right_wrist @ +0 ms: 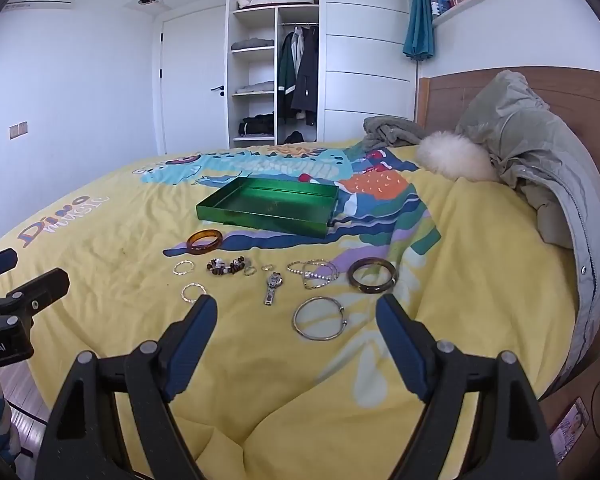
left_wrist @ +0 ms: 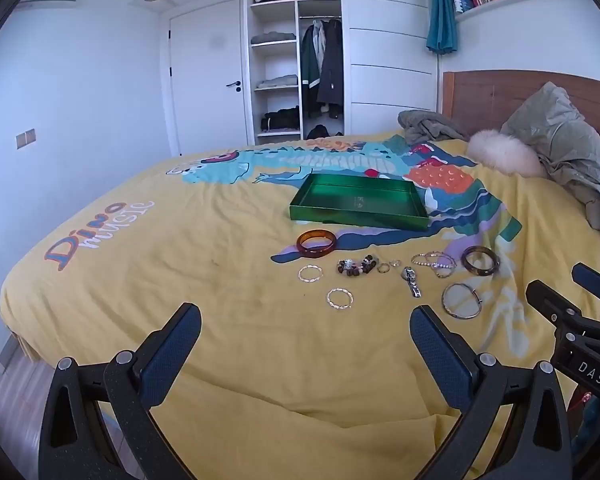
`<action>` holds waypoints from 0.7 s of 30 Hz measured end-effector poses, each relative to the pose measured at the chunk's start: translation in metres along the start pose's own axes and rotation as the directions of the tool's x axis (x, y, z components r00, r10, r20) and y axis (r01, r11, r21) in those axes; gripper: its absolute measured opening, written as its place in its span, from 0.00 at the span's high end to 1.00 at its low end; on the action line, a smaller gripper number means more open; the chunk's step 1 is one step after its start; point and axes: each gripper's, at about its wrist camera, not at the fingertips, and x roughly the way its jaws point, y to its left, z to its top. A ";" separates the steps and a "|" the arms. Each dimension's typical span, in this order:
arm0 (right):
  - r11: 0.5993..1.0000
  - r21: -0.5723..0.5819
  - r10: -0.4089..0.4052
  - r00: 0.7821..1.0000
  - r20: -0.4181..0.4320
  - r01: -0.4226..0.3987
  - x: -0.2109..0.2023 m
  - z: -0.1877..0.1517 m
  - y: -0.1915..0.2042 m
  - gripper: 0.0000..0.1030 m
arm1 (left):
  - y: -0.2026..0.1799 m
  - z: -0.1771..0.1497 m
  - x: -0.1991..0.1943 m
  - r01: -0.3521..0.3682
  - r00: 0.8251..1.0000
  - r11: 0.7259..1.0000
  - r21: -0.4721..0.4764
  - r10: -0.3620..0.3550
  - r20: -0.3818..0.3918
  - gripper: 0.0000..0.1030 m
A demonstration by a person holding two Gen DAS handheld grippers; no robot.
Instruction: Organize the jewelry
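Several pieces of jewelry lie loose on the yellow bedspread (left_wrist: 220, 320), in front of the green tray (left_wrist: 360, 216), which sits empty further back. We hold both tools above the near edge of the bed: the left gripper (left_wrist: 306, 330) has its jaws spread wide with nothing between them, and the right gripper (right_wrist: 296, 322) stands equally spread and empty.

Nearest our right gripper lies the large silver bangle (right_wrist: 319, 318); the small watch (right_wrist: 272, 286) and the pearl strands (right_wrist: 314, 274) lie just beyond. We judge the soft, creased cover the main risk: pads pressing down may pinch fabric with a thin ring, or push it under a fold. The tangled strands could drag a neighbour along when lifted. The amber bangle (left_wrist: 316, 243) and the dark bangle (left_wrist: 481, 261) look smooth and may slip from the pads.
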 end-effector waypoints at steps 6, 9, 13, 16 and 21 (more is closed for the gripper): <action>1.000 -0.004 0.001 1.000 -0.002 -0.001 0.002 -0.003 0.002 0.21 | 0.002 -0.001 0.001 -0.001 1.000 1.000 0.001 0.001 -0.002 0.00; 1.000 -0.004 0.004 1.000 -0.003 -0.004 0.003 -0.004 0.003 0.21 | 0.004 -0.002 0.003 0.000 1.000 1.000 0.000 0.000 -0.004 0.00; 1.000 -0.004 0.003 1.000 -0.004 -0.003 0.003 -0.005 0.003 0.21 | 0.004 -0.003 0.004 0.000 1.000 1.000 0.001 0.000 -0.005 0.00; 1.000 -0.002 0.005 1.000 -0.006 -0.005 0.004 -0.005 0.005 0.21 | 0.004 -0.004 0.005 -0.001 1.000 1.000 -0.001 0.001 -0.007 0.00; 1.000 -0.001 0.006 1.000 -0.007 -0.006 0.005 -0.006 0.005 0.21 | 0.001 -0.009 0.008 -0.001 1.000 1.000 -0.002 0.001 -0.009 0.00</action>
